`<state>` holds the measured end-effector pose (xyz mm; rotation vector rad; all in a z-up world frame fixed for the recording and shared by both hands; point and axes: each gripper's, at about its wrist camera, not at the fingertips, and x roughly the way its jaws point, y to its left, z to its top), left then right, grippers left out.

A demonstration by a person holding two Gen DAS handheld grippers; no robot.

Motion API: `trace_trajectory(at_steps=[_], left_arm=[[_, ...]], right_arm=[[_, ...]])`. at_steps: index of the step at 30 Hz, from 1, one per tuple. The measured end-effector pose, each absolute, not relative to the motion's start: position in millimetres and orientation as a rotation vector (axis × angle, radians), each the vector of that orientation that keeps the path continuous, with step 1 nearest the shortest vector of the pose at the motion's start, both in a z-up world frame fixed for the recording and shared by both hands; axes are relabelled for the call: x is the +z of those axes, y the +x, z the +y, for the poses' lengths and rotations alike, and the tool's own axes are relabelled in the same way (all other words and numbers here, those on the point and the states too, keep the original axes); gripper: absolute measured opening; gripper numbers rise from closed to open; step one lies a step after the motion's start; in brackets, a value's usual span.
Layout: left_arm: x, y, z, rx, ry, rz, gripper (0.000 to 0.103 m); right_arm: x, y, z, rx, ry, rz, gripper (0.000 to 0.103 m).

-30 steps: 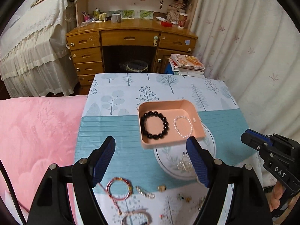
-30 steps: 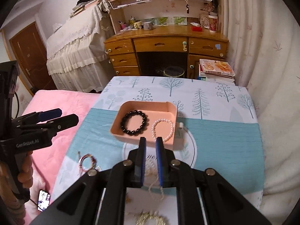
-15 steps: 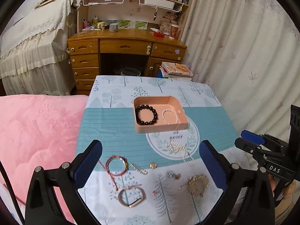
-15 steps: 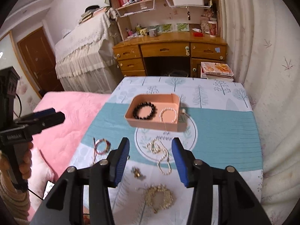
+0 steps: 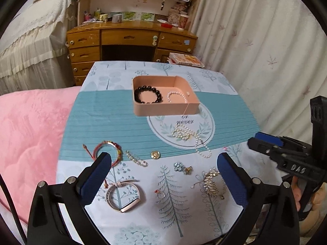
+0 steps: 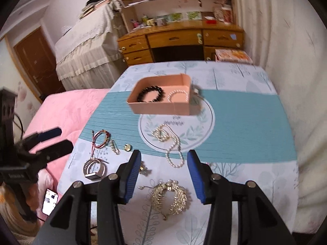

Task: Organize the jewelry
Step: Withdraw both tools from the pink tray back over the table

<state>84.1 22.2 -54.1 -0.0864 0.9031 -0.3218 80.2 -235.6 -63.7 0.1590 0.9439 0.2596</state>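
Both grippers hang above the near end of the table (image 5: 114, 120), and neither has hold of anything. The left gripper (image 5: 163, 169) has its blue pads spread as wide as they go, with nothing between them but the cloth and the loose pieces lying below it. The right gripper (image 6: 164, 170) stands partly open – its jaws well apart yet narrower than the left's – and empty; below it lie the tail of the long pearl necklace (image 6: 171, 143) and the gold hair comb (image 6: 169, 198).

The pink tray (image 5: 163, 108) sits further back on the teal band of the cloth, its near edge overlapping the printed round emblem. Inside it are two things – a black bead bracelet (image 5: 148, 97) on the left and a small pearl bracelet (image 5: 177, 97) on the right, lying flat side by side.

The rest is outside the tray, spread on the cloth nearer the grippers: a red woven bracelet (image 5: 107, 153), a silver chain clasp (image 5: 136, 158), a gold round button-like piece (image 5: 155, 154), a blue flower brooch (image 5: 179, 166), a rose-gold bangle (image 5: 122, 197) and a small ring (image 5: 160, 193).
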Motion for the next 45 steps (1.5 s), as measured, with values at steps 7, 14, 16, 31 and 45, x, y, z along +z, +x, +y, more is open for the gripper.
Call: trace_trajectory(at_steps=[7, 14, 16, 31, 45], left_arm=[[-95, 83, 23, -0.266, -0.107, 0.924, 0.102], [-117, 83, 33, -0.213, -0.089, 0.943, 0.101], [-120, 84, 37, -0.198, -0.090, 0.944, 0.101], [-137, 102, 84, -0.119, -0.156, 0.961, 0.094], [-146, 98, 92, -0.148, -0.196, 0.963, 0.094]], right_arm=[[-99, 88, -246, 0.249, 0.215, 0.993, 0.047], [-120, 106, -230, 0.260, 0.150, 1.020, 0.047], [-126, 113, -220, 0.282, 0.123, 1.031, 0.047], [-157, 167, -169, 0.391, -0.072, 1.063, 0.041], [-171, 189, -147, 0.401, -0.208, 1.056, 0.021]])
